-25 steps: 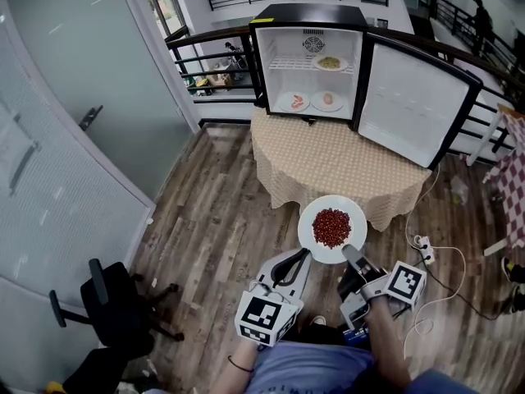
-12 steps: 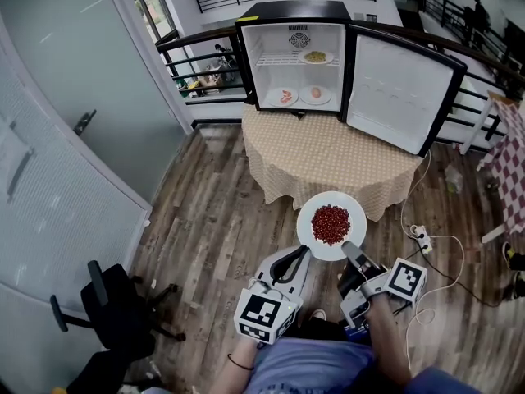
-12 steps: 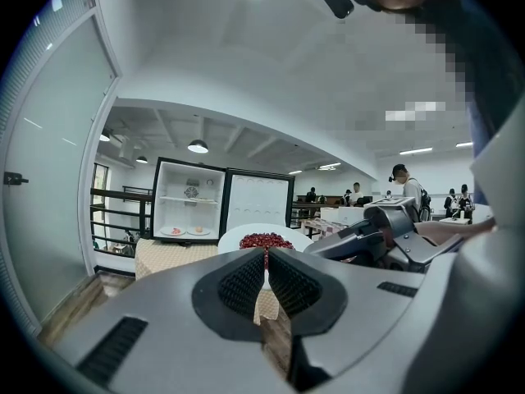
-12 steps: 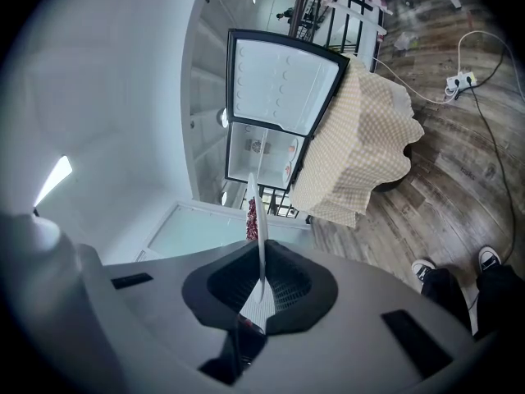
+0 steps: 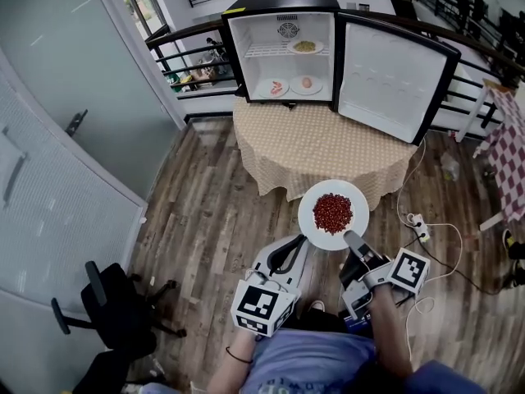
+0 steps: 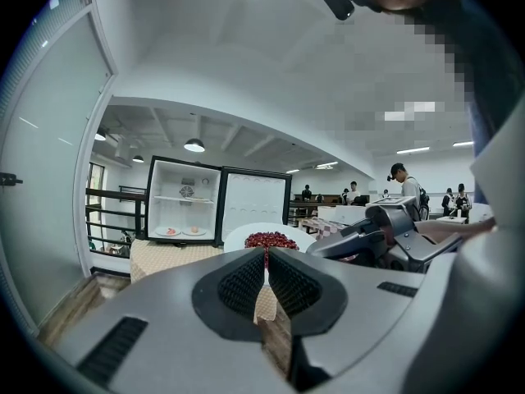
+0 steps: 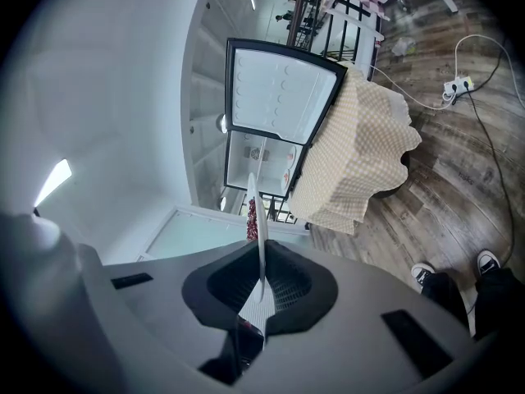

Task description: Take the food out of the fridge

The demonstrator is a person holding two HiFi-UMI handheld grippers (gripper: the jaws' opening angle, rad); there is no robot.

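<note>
Fridge [image 5: 283, 23] and bench [image 5: 320, 150] look farther off than a second ago. We have stepped back from them, and the plate [image 5: 310, 224] has stayed in our right jaws.

We think this step is carrying one dish away from the fridge. The right gripper [image 5: 353, 240] is clenched on the near rim of the white plate, and the thin rim sits right between the pads. The plate sticks out past the jaws toward the far side, with a heap of red food [image 5: 332, 212] in its middle. It hangs in the air by the bench's near edge, resting on nothing. The left gripper [image 5: 289, 257] is just left of the plate and not touching it. Its jaws are closed together with nothing in them.

Next we likely need a spot to put the plate down. That calls for keeping it flat, since only one edge is held and the little red bits could roll off. The job is not done — the top-shelf plate [image 5: 293, 47], the bottom left plate [image 5: 269, 89] and the bottom right plate [image 5: 315, 85] are still inside.
</note>
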